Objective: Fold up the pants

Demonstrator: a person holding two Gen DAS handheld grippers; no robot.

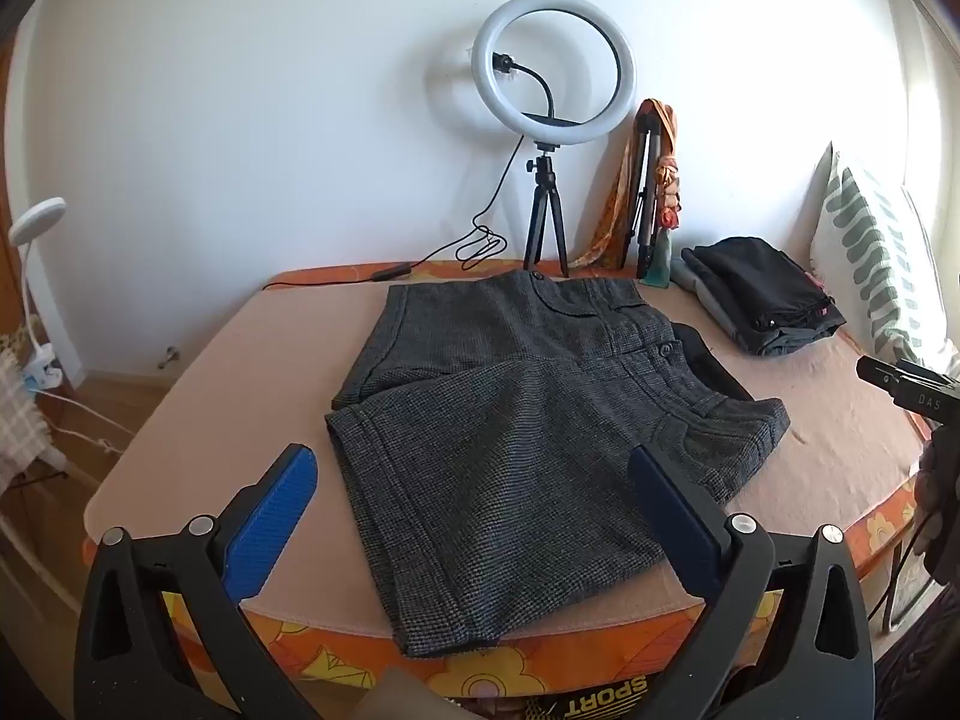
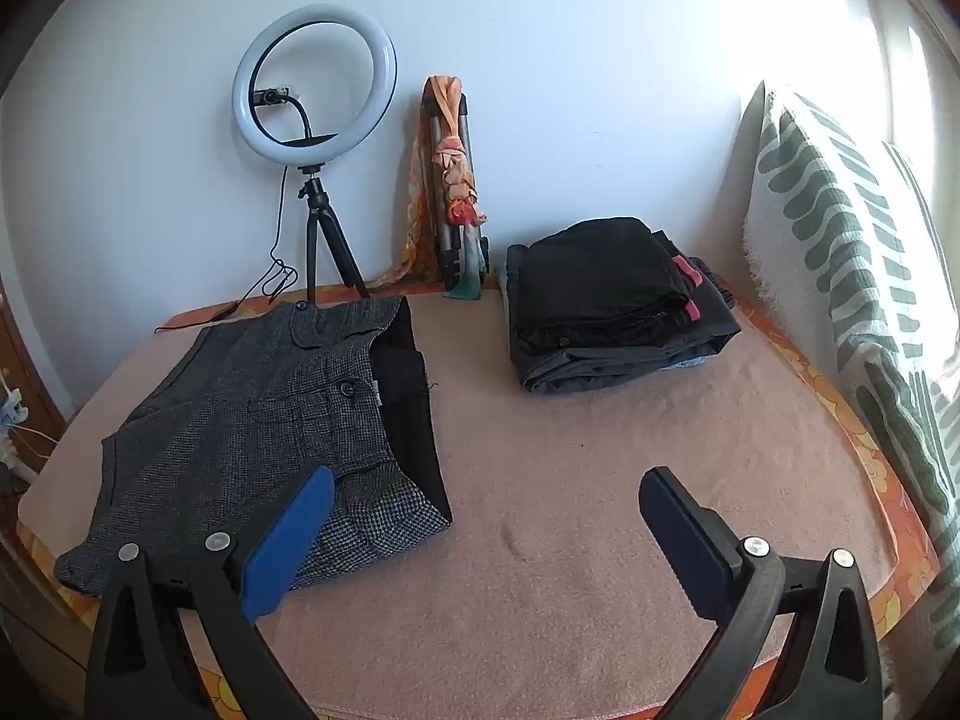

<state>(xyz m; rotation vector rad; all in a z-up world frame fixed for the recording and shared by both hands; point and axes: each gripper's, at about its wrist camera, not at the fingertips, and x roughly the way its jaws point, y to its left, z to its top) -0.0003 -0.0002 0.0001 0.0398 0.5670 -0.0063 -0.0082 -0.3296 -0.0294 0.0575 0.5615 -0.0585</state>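
shorts (image 1: 516, 420) of grey tweed lay spread on the pink bed cover (image 1: 252, 372), waistband toward the folded pile (image 2: 612, 306), hems toward the opposite edge (long axis running crosswise to your view). your left gripper (image 1: 474, 480) hung directly over the near leg, its jaws wide apart and holding nothing, so it was the nearer tool. your right gripper (image 2: 486, 498) was likewise spread and empty, with the waistband lying to its left, under the blue left finger (image 2: 288, 540) and bare cover under the rest.
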